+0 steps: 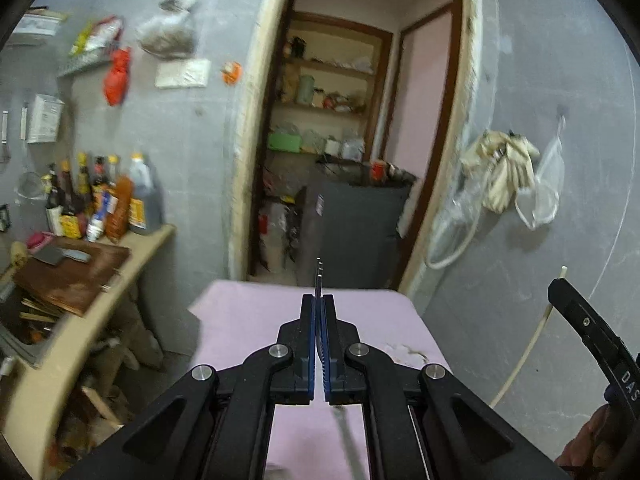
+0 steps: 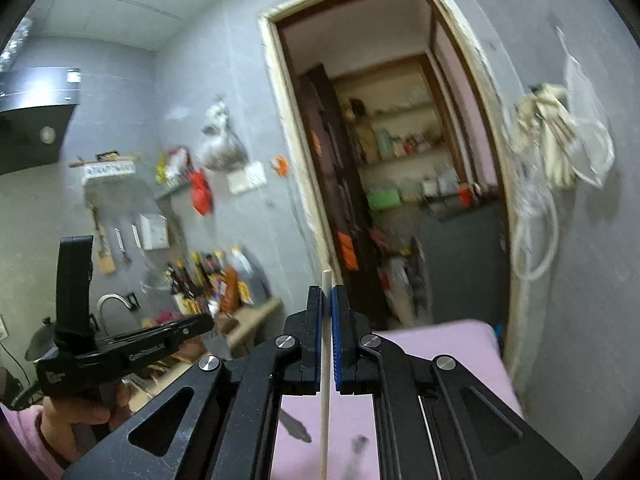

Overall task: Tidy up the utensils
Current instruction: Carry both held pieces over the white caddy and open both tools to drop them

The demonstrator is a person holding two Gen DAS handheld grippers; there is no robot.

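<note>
Two grippers raised above pink table (image 1: pixel 248 320). Left gripper (image 1: pixel 319 308) clamping thin metal utensil (image 1: pixel 319 276) edge-on; right gripper (image 2: pixel 327 300) pinching pale chopstick (image 2: pixel 325 360). Both grips sitting narrow: either piece risking pivoting or slipping out, dropping toward table's far edge.

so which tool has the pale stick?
The right tool: a pale chopstick is pinched in it. The left tool grips a thin metal fork instead.
</note>
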